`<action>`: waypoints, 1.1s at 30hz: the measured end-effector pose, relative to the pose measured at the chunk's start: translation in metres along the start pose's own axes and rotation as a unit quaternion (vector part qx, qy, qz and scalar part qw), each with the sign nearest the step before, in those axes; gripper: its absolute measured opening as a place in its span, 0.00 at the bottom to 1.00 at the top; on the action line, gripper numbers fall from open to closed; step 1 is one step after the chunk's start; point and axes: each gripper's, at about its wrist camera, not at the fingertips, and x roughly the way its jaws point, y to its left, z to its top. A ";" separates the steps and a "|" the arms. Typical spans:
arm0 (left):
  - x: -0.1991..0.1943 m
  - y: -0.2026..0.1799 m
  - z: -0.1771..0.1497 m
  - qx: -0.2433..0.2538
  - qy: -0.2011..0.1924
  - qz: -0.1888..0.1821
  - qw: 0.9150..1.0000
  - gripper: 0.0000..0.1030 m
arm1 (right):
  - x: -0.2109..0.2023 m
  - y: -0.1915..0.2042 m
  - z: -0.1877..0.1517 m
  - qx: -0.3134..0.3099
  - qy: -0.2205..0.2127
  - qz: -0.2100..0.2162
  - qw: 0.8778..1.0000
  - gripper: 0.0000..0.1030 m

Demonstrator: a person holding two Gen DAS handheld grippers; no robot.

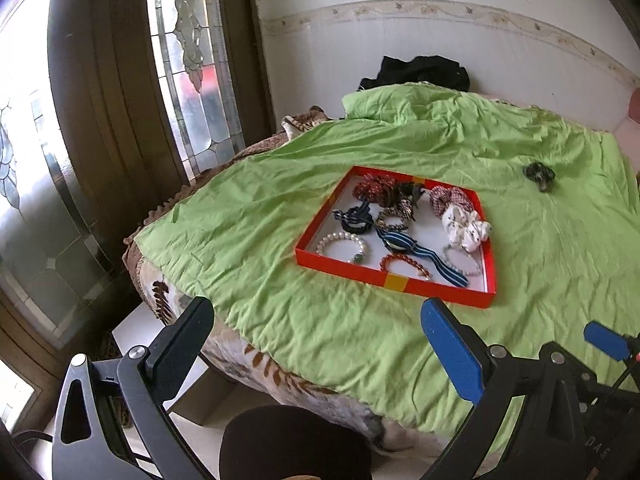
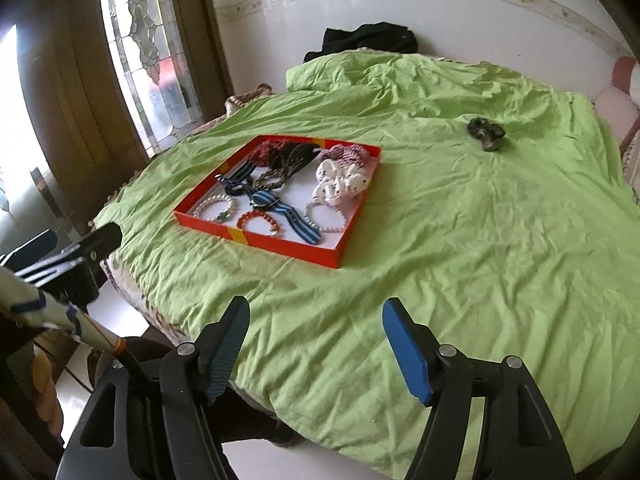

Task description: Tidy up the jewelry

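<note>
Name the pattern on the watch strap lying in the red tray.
Blue and black stripes on the watch strap; clearest in the left wrist view.

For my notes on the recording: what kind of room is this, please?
Most likely a bedroom in a home: a bed under a rumpled green sheet, a leaded-glass window beside it, and a red tray of bracelets and scrunchies on the bed.

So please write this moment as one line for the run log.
left gripper: open, empty | right gripper: open, empty | tray: on green sheet, holds bracelets, scrunchies | dark scrunchie: outside tray
</note>
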 end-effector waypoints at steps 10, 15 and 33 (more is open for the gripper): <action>0.017 -0.013 -0.005 0.024 0.028 -0.035 0.999 1.00 | 0.008 0.001 -0.001 -0.008 0.000 -0.060 0.998 0.73; 0.026 -0.013 -0.007 0.035 0.030 -0.041 0.998 1.00 | 0.014 0.001 -0.001 -0.008 0.004 -0.088 0.996 0.79; 0.073 0.042 0.003 -0.045 0.068 -0.073 0.994 1.00 | 0.059 0.026 0.023 -0.007 0.045 -0.099 0.994 0.83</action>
